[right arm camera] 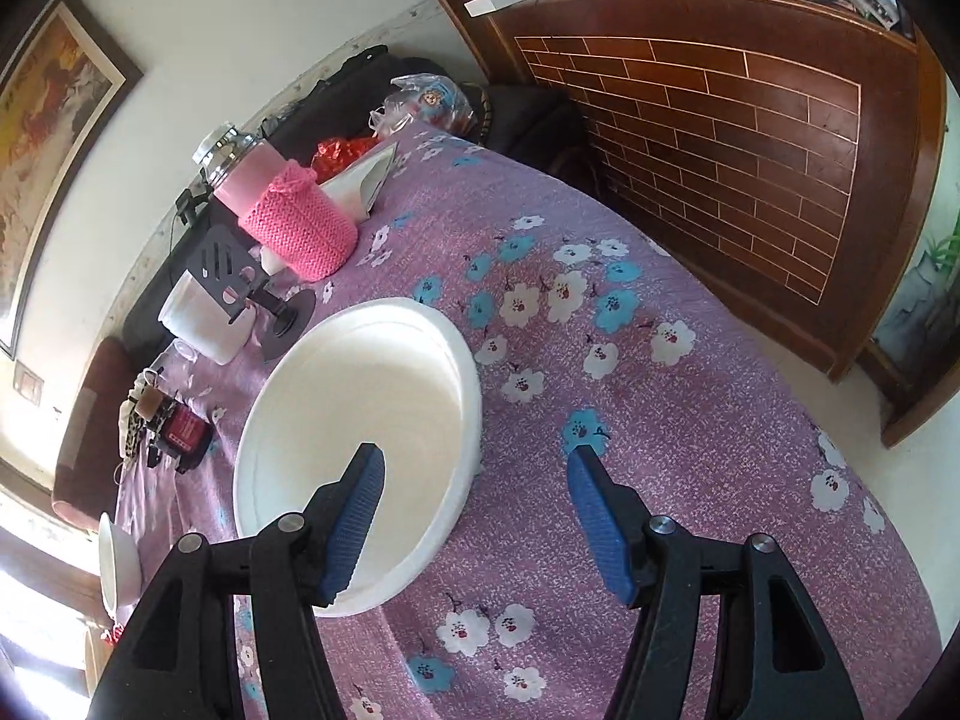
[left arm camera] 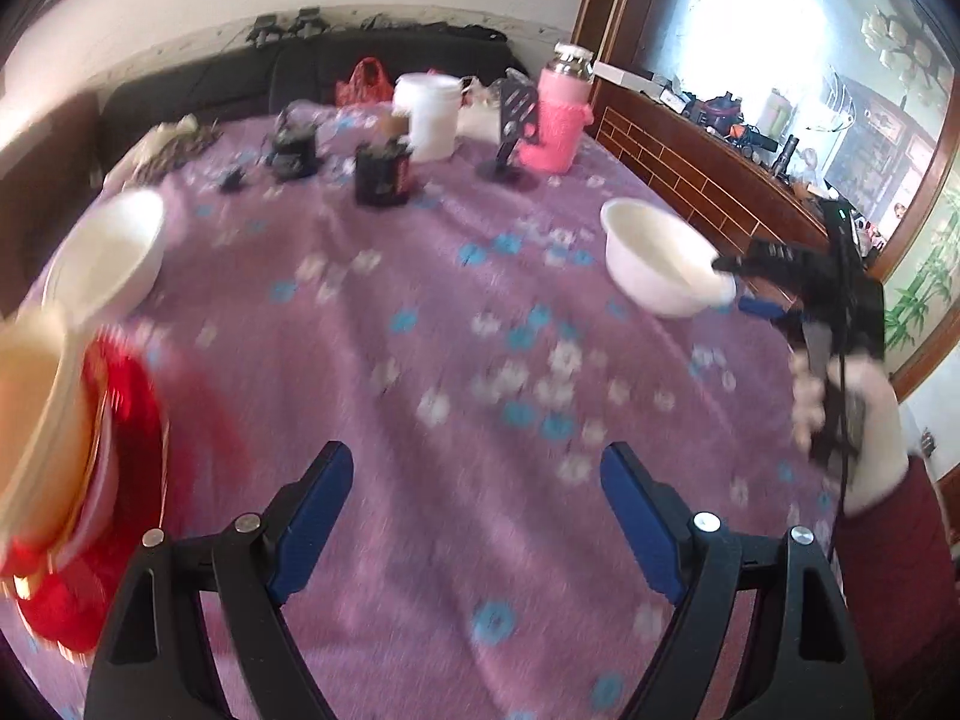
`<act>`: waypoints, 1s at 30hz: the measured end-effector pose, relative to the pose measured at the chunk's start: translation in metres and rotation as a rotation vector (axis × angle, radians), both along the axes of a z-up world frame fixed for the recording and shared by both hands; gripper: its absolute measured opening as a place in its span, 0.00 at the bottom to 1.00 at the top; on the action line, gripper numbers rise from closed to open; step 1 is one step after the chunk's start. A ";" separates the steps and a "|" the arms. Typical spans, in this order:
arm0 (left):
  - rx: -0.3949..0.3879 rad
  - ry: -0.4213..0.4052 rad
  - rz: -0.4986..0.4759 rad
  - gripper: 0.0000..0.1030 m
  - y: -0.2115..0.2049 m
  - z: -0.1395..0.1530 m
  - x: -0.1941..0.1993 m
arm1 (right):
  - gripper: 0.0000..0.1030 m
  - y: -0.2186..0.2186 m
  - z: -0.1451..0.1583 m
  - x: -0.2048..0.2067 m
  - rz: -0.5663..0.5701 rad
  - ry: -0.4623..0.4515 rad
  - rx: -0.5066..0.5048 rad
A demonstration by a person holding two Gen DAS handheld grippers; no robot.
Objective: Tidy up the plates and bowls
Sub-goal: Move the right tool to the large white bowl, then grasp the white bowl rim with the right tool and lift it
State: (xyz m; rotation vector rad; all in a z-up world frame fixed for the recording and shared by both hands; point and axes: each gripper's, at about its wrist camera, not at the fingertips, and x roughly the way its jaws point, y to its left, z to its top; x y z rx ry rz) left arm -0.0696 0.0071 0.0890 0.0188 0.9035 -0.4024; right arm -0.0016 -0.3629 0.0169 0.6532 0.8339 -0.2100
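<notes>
A white bowl (right arm camera: 360,414) rests on the purple flowered tablecloth (right arm camera: 660,480). My right gripper (right arm camera: 477,492) is open astride its near rim, one pad over the inside and the other outside, neither pressing. In the left wrist view that white bowl (left arm camera: 654,258) lies at the right, with the right gripper (left arm camera: 729,276) at its rim and a hand (left arm camera: 840,414) holding it. My left gripper (left arm camera: 477,480) hangs open over bare cloth with nothing between its pads. At far left a second white bowl (left arm camera: 111,252) lies beyond a cream bowl (left arm camera: 36,420) stacked on a red plate (left arm camera: 114,480).
At the table's far side stand a pink flask (left arm camera: 555,114) in a knitted sleeve, a white tub (left arm camera: 429,114), a black phone stand (left arm camera: 510,120) and small dark jars (left arm camera: 381,174). A brick-patterned wooden cabinet (right arm camera: 750,150) borders the table's right side.
</notes>
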 end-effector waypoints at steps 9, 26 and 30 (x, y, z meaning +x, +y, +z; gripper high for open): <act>-0.046 0.052 -0.042 0.81 -0.072 0.006 0.081 | 0.65 -0.019 0.000 0.015 -0.010 -0.018 0.018; -0.055 0.220 -0.011 0.81 -0.167 -0.045 0.184 | 0.65 0.000 -0.014 0.026 0.114 -0.063 -0.048; -0.010 0.211 -0.034 0.81 -0.189 -0.055 0.192 | 0.60 0.003 -0.015 0.027 0.123 -0.058 -0.057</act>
